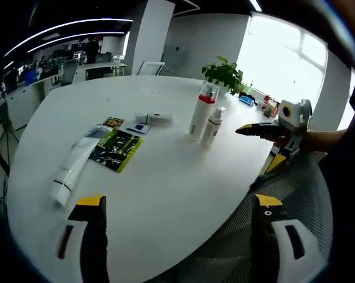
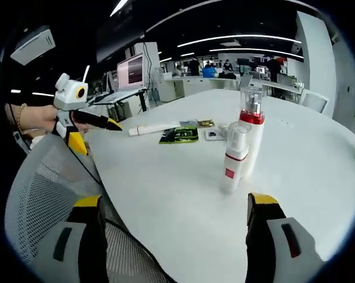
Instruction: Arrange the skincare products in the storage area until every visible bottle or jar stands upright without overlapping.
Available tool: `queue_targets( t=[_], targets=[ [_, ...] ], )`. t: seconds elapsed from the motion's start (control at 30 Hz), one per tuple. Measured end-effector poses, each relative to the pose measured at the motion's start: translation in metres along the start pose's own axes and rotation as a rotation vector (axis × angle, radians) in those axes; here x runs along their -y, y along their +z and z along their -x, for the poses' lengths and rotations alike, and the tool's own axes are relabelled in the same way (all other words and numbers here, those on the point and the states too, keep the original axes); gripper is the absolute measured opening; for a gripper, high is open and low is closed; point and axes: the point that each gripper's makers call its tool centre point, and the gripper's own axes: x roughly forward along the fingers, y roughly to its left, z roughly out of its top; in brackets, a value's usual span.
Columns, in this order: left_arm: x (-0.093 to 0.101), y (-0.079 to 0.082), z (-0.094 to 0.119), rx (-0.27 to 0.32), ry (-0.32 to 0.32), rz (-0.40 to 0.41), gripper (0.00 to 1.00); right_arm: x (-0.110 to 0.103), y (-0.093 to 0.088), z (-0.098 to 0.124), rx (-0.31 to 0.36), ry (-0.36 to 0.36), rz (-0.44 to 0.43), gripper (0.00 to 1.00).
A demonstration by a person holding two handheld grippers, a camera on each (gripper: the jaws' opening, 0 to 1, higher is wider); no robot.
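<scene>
Two pump bottles, one red-collared and one shorter, stood upright touching at centre-right, while the white tube lay flat at left, needing righting. Both grippers, left and right, hovered spread and empty.

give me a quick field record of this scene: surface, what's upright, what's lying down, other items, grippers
surface: white round-edged table
upright: tall white bottle with red band and clear cap; shorter white pump bottle, close beside it
lying down: long white tube
other items: green and black leaflet; small white flat box; potted green plant
left gripper: open, holding nothing, above near table edge
right gripper: open, holding nothing, facing the two bottles
seat: grey mesh chair
</scene>
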Motion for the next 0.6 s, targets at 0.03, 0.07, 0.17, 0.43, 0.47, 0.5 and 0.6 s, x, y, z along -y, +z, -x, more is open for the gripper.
queue_targets(
  t=[0.03, 0.07, 0.17, 0.43, 0.47, 0.5, 0.6],
  targets=[
    [-0.0003, -0.0016, 0.0004, -0.002, 0.001, -0.001, 0.96, 0.0006, 0.0001, -0.0003, 0.002, -0.001, -0.001, 1.00],
    [-0.0007, -0.0031, 0.0008, -0.004, 0.001, 0.000, 0.97, 0.0006, -0.0010, -0.0009, -0.001, -0.002, 0.000, 1.00],
    [-0.0020, -0.0047, 0.0034, -0.003, 0.010, 0.013, 0.98, -0.0001, -0.0013, -0.0014, -0.008, -0.006, 0.013, 1.00],
    [-0.0023, 0.0013, 0.0041, 0.020, 0.024, 0.028, 0.97, -0.0003, -0.0002, -0.0015, -0.010, -0.004, 0.023, 1.00],
    [-0.0021, 0.0014, 0.0043, 0.020, 0.025, 0.027, 0.97, -0.0006, -0.0002, -0.0014, -0.010, -0.003, 0.022, 1.00],
    [-0.0020, 0.0009, 0.0041, 0.017, 0.026, 0.027, 0.97, -0.0012, 0.0000, -0.0011, -0.011, -0.002, 0.020, 1.00],
    [-0.0012, -0.0012, 0.0032, 0.006, 0.023, 0.022, 0.96, -0.0012, 0.0006, -0.0008, -0.009, -0.003, 0.019, 1.00]
  ],
)
